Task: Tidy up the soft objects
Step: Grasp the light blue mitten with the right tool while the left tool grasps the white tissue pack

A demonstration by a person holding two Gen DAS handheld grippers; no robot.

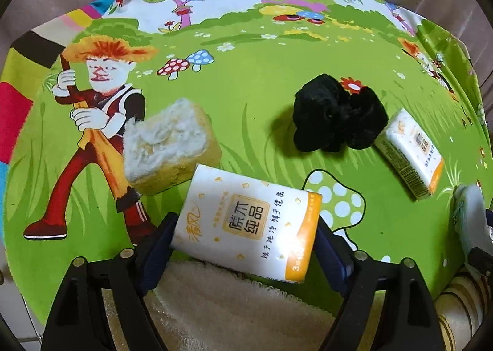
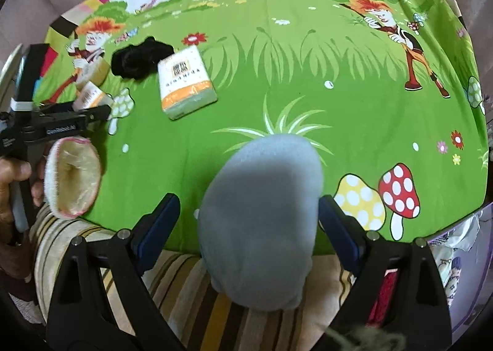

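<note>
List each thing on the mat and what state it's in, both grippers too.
left gripper: jaws around the near tissue pack
right gripper: jaws wide, grey plush between them, not squeezed
far tissue pack: lying flat, free
black scrunchie: bunched, free
sponge: tilted, worn top

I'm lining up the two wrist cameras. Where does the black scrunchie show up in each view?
Left wrist: the black scrunchie lies right of centre on the green cartoon cloth, touching a tissue pack on its right.
Right wrist: the black scrunchie sits upper left, with the same tissue pack just to its right.
Shared landmark: that tissue pack beside it.
</note>
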